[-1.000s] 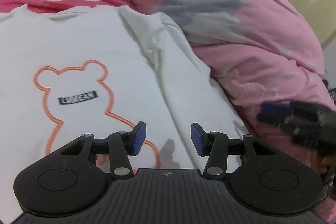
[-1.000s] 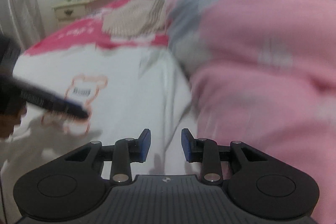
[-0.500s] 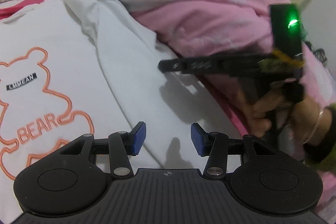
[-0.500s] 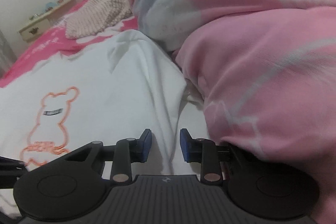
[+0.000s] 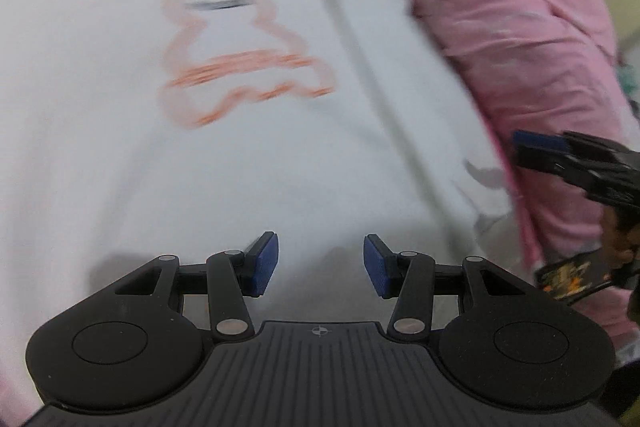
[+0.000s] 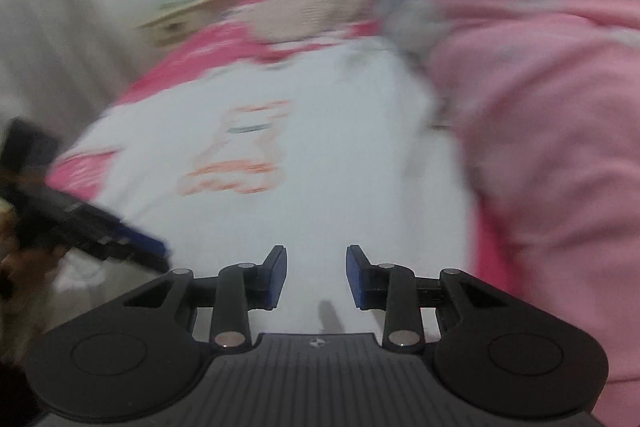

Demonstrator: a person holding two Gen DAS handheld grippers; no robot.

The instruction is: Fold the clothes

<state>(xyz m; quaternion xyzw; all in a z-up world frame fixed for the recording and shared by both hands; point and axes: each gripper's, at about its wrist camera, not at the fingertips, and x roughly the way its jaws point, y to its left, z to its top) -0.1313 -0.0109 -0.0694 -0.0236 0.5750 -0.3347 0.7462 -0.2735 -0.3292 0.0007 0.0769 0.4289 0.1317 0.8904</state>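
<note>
A white T-shirt (image 5: 248,163) with an orange bear outline (image 5: 240,47) lies print-up on the bed (image 6: 192,59), spread nearly flat. That makes sense for folding: the front faces up, and a long crease (image 5: 380,99) runs down its right side, where a flap or sleeve seems to be laid inward already. A bulky pink quilt (image 5: 520,27) crowds that same side, touching or overlapping the shirt's edge, so there is little free room to work there.

The left hand-held gripper (image 5: 320,263) hangs over the shirt's lower part near the hem. Its jaws are apart with only bare cloth showing behind the gap; nothing is pinched. The right hand-held gripper (image 6: 316,277) is also over the lower shirt, nearer the quilt. Its jaws are opening slightly and nothing is between them either. In the left view it shows at the right margin (image 5: 536,151), just beside the quilt.

Both pictures are blurred, so fine wrinkles and the exact hem line cannot be made out.

My reading is that both tools are being positioned side by side at the bottom of the shirt, probably to take the hem at two points and carry it up toward the collar. No grasp has begun.
</note>
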